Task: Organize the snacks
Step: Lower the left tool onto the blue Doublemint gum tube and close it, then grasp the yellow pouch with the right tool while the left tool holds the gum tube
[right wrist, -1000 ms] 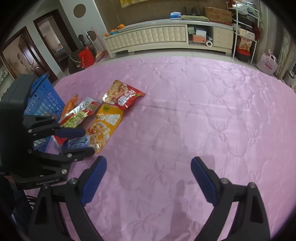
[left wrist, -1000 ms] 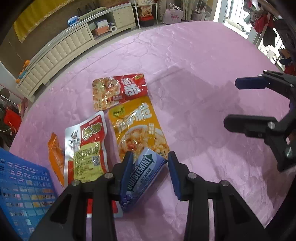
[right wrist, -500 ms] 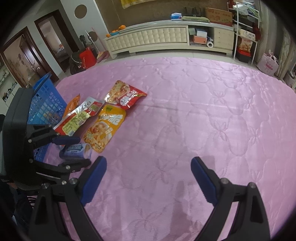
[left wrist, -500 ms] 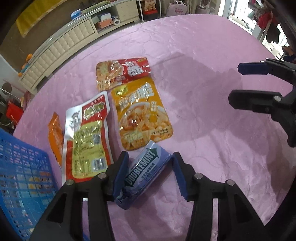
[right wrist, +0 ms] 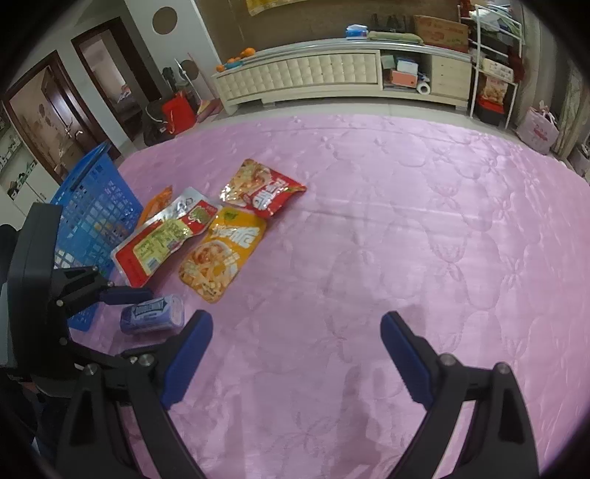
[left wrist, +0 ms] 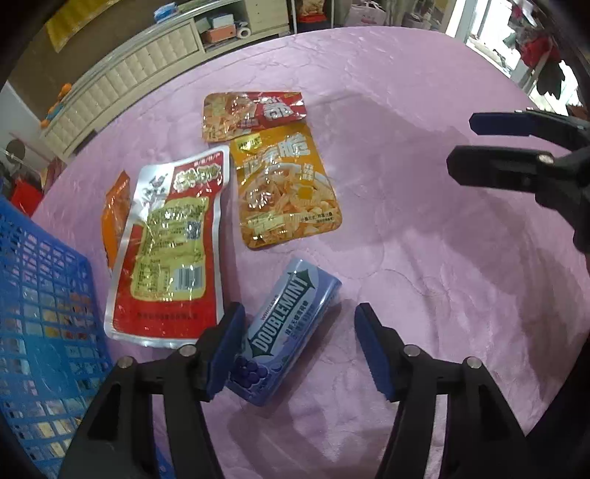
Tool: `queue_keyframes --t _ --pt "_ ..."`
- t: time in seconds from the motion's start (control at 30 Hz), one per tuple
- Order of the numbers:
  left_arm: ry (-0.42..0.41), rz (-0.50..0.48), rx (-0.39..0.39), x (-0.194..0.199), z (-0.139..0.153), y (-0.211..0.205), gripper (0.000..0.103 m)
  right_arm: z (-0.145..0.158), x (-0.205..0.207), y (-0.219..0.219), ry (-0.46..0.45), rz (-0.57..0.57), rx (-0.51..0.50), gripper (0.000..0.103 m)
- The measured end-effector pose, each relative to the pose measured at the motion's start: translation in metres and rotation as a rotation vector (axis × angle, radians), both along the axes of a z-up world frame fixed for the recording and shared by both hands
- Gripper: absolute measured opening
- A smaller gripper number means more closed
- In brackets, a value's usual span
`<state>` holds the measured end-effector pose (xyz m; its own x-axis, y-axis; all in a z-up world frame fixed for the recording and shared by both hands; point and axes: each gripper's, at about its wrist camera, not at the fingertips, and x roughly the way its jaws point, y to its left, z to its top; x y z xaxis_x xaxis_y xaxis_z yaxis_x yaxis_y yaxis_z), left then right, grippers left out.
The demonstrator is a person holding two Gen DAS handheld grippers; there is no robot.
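Left fingers (left wrist: 226,350) just been opening, I'm releasing the "DOUBLEMINT" tin (left wrist: 284,331); it's lying between them, nearer one pad. Right fingers (right wrist: 403,355) gaping, holding nothing.

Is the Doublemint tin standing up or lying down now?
Lying down. The tin rests on its side on the pink cover, between the open left gripper's pads, clear of the right one.

Soft daylight is coming from the window (left wrist: 479,33) at upper right; glare is shining on the foil snack packets (left wrist: 173,250). Fisheye edges are bending and darkening; faint shadows are lying on the pink cloth (right wrist: 368,258).
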<state>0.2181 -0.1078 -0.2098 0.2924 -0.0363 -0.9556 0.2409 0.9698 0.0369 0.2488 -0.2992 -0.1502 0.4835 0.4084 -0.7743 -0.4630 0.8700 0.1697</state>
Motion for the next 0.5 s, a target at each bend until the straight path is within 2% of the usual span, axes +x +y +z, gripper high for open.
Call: queue_keyframes --t 0.07,0.17,0.33,0.5 --pt "0.014 0.007 -0.046 -0.005 0.002 0.002 0.039 0.001 -0.001 0.002 0.001 -0.001 -0.005 0.095" --pt "-0.002 0.027 -0.039 -0.014 0.005 -0.002 0.032 0.002 -0.002 0.003 -0.001 -0.002 -0.012 0.095" --pt "-0.050 0.123 -0.046 -0.030 0.010 0.004 0.029 0.000 -0.003 0.010 0.012 0.004 -0.023 0.095" --pt "-0.114 0.163 -0.058 -0.032 0.031 0.023 0.029 -0.012 0.003 0.022 0.081 0.003 0.012 0.095"
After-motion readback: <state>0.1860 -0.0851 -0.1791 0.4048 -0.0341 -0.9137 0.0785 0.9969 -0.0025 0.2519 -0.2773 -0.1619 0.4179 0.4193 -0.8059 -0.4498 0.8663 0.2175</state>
